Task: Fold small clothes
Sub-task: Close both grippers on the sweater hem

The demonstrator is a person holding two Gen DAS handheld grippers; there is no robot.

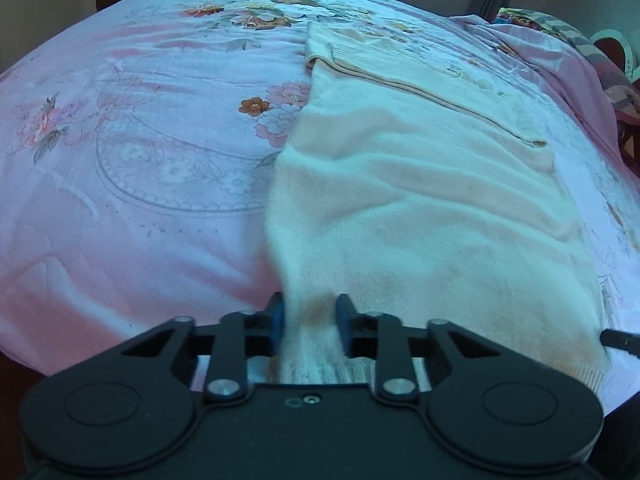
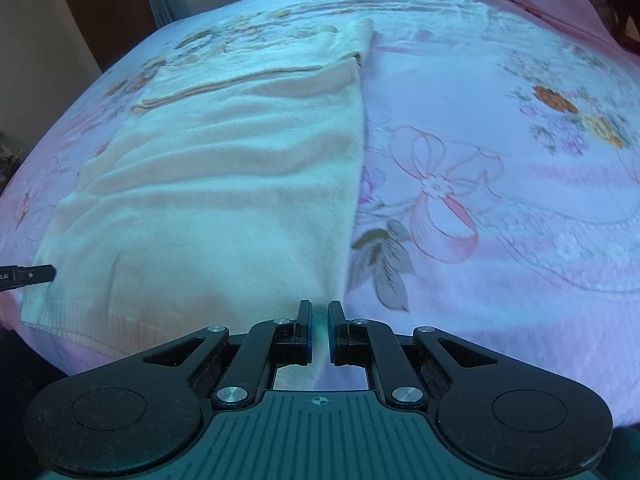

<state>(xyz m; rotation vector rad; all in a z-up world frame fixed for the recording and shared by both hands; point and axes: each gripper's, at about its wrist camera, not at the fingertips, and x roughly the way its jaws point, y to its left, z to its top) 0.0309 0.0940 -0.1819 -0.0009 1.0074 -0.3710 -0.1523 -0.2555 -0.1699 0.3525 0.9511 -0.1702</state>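
A cream knit garment lies spread on the floral bedspread, its ribbed hem toward me and a folded part across its far end. My left gripper is at the hem's left corner, with the cloth bunched between its blue pads; the jaws stand partly apart around it. In the right wrist view the garment lies left of centre. My right gripper is nearly shut on the hem's right corner, a thin edge of cloth between the pads. Each view shows the other gripper's fingertip at its edge.
The pink floral bedspread covers the bed on all sides of the garment. A pink sheet and bunched colourful fabrics lie at the far right. A dark wooden headboard or door stands beyond the bed.
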